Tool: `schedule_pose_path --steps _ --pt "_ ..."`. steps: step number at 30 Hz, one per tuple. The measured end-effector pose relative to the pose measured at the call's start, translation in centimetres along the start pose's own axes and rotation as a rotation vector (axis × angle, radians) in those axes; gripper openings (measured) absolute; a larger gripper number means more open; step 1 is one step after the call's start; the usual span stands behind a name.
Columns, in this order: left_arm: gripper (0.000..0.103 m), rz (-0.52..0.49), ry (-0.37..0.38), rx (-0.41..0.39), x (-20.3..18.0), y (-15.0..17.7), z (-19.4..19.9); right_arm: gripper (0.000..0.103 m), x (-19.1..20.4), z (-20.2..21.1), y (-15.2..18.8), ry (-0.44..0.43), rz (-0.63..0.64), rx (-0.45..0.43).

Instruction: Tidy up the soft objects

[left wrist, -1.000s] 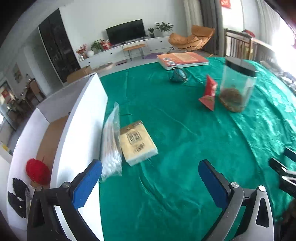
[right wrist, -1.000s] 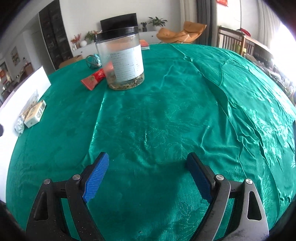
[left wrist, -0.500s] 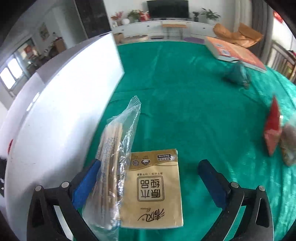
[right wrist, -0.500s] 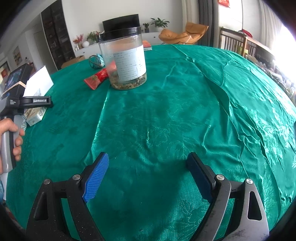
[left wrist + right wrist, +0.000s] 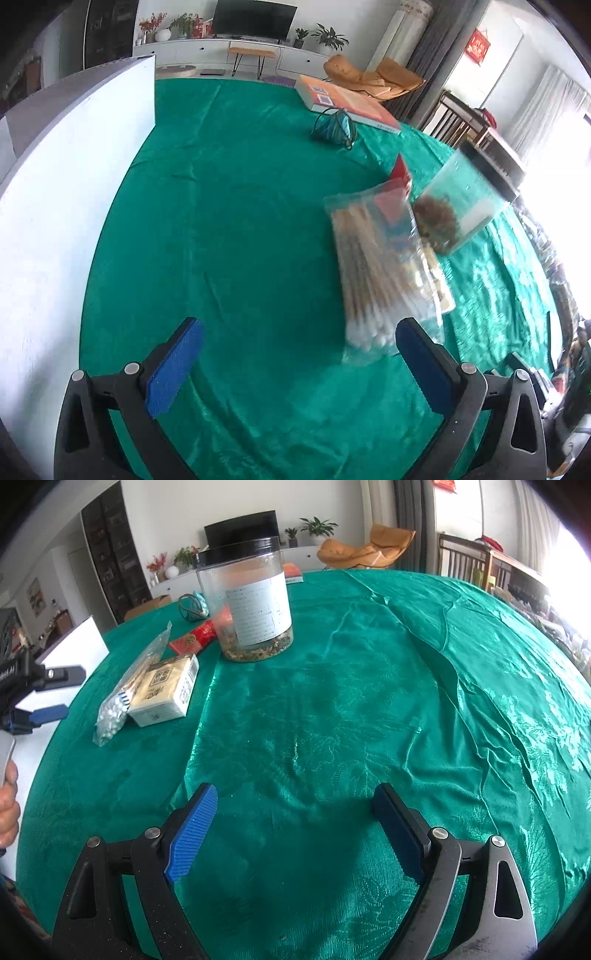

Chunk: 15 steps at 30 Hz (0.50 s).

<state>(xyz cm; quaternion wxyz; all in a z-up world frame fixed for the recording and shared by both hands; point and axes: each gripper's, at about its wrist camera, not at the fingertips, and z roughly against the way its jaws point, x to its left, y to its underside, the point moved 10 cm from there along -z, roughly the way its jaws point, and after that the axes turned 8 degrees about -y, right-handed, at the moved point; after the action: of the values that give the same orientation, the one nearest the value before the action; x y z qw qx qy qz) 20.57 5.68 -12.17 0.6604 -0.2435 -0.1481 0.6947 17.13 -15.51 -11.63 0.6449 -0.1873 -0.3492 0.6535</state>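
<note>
A clear bag of cotton swabs (image 5: 369,273) lies on the green tablecloth (image 5: 240,221), just ahead and right of my open, empty left gripper (image 5: 299,354). A tan tissue pack (image 5: 164,690) lies against the bag (image 5: 125,694); in the left wrist view it is mostly hidden behind the bag. A teal yarn ball (image 5: 334,127) sits far back. My right gripper (image 5: 295,830) is open and empty over bare cloth. The left gripper (image 5: 37,698) also shows at the right wrist view's left edge.
A white box wall (image 5: 66,184) stands along the left. A clear jar with a black lid (image 5: 247,605) and a red packet (image 5: 194,638) sit behind the tissue pack. An orange book (image 5: 343,103) lies at the back.
My left gripper has swung left, so the swab bag and tissue pack shifted from between its fingers to its right. The right gripper has barely moved.
</note>
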Motion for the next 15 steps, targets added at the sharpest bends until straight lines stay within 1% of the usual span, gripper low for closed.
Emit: schedule_pose_path --steps 3,4,7,9,15 --pt "0.103 -0.019 -0.064 -0.017 1.3 1.3 -0.5 0.089 0.0 0.0 0.0 0.007 0.007 0.005" --pt "0.103 -0.043 -0.086 -0.038 1.4 1.4 -0.4 0.089 0.0 0.0 0.0 0.007 0.008 0.005" --pt "0.103 -0.128 -0.162 -0.035 1.3 2.1 -1.0 0.089 0.0 -0.1 0.0 0.007 0.007 0.004" --pt "0.103 -0.157 -0.197 -0.031 1.1 2.3 -1.2 0.089 0.0 -0.1 0.0 0.009 0.008 0.005" --pt "0.103 -0.15 -0.2 -0.036 1.3 1.9 -1.3 0.089 0.0 -0.2 0.1 0.027 0.025 0.012"
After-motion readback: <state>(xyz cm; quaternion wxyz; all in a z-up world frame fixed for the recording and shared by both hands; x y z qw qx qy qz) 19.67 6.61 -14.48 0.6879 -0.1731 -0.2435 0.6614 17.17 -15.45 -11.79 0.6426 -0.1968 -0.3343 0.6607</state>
